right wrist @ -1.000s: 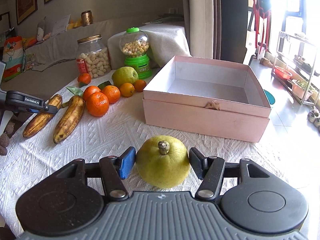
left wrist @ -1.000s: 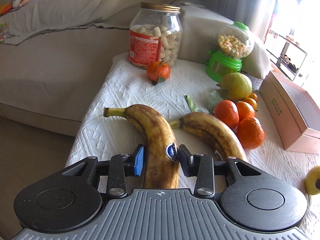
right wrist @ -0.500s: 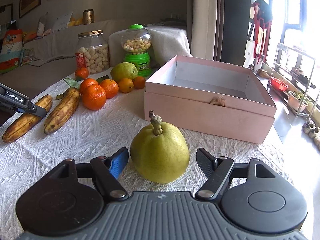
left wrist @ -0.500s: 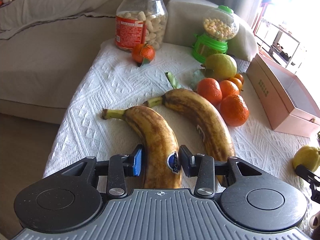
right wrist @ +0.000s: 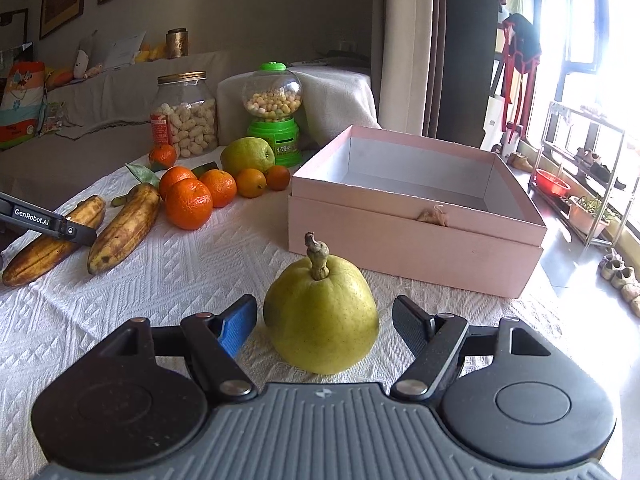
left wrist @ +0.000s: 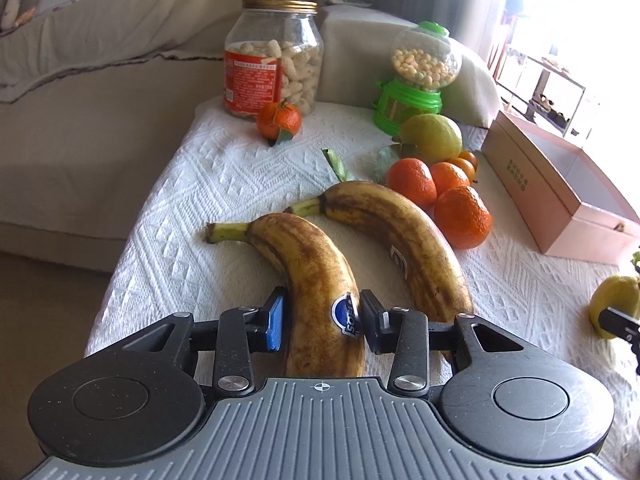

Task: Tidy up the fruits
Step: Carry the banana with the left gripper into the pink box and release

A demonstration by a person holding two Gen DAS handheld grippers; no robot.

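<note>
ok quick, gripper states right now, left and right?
Left gripper: shut on the banana, pads pressing its sides.
Right gripper: open, jaws just widened; the pear sits between them, gaps on both sides.

covered sofa (left wrist: 100, 92), curtain (right wrist: 408, 40), sunlit window (right wrist: 600, 20)

bananas (left wrist: 320, 276) brown-mottled yellow | pear (right wrist: 320, 316) yellow-green | box (right wrist: 400, 236) pink | tablecloth (left wrist: 208, 184) white
</note>
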